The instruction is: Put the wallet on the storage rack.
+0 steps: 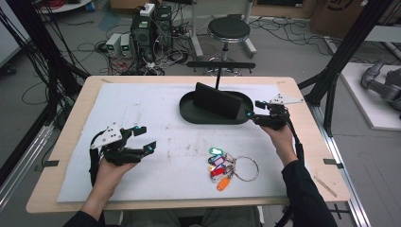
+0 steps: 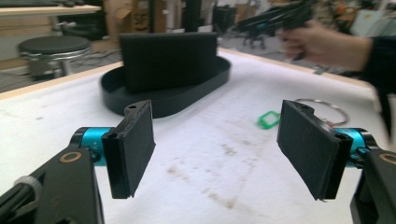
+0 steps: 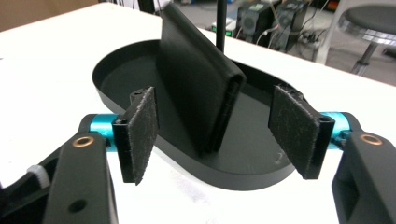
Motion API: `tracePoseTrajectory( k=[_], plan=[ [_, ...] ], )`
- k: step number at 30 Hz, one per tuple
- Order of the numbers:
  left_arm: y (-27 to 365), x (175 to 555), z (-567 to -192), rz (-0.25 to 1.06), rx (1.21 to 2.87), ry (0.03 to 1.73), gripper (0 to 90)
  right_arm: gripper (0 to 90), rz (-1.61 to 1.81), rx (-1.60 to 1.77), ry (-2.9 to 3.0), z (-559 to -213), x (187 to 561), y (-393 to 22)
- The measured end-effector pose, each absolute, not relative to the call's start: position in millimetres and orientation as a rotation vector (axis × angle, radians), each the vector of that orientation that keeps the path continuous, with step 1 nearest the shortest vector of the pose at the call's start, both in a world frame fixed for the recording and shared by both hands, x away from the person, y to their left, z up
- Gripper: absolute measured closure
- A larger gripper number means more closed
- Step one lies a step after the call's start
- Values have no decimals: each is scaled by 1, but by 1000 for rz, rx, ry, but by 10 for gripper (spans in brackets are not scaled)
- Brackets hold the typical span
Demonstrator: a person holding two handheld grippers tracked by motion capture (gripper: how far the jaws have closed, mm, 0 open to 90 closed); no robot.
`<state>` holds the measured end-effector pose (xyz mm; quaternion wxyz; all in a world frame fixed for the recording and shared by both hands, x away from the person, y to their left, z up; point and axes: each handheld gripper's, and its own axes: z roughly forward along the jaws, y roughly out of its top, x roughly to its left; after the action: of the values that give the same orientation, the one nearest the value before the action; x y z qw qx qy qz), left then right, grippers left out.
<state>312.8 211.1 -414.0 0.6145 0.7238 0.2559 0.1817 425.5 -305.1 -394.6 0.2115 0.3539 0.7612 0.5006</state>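
The right gripper (image 3: pixel 215 135) is holding its jaws wide apart, framing the upright black wallet (image 3: pixel 196 93) standing in the oval black tray (image 3: pixel 252 172) just beyond them. The left gripper (image 1: pixel 141 139) is hovering, jaws apart, at the table's (image 1: pixel 71 123) near left, keys (image 1: pixel 222 165) lying to its right.

A light wooden desk (image 1: pixel 71 123) carries a white mat (image 1: pixel 142 113) that covers most of its top; the mat shows brownish smudges near its middle. Toward twelve o'clock on the mat lies a black oval tray (image 1: pixel 189 111), and a dark flat wallet-like piece (image 1: pixel 217 100) stands upright on edge inside it. Toward five o'clock lies a metal ring (image 1: pixel 246 169) strung with coloured key tags (image 1: pixel 218 163), well apart from the tray. Strips of dark tape (image 1: pixel 49 163) sit at the desk's nine and three o'clock edges.
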Motion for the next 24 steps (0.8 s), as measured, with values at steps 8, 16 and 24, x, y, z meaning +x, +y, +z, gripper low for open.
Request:
tracePoseTrajectory(
  k=[8,16,24],
  plan=[
    [221,315,-416,494,1680,668,260,343,1438,898,2079,-383,385,-316],
    [230,313,-416,586,1684,680,260,338,1553,878,1984,-393,360,-338],
    [234,315,-420,633,1619,699,260,356,1521,892,1997,-403,351,-347]
  ],
)
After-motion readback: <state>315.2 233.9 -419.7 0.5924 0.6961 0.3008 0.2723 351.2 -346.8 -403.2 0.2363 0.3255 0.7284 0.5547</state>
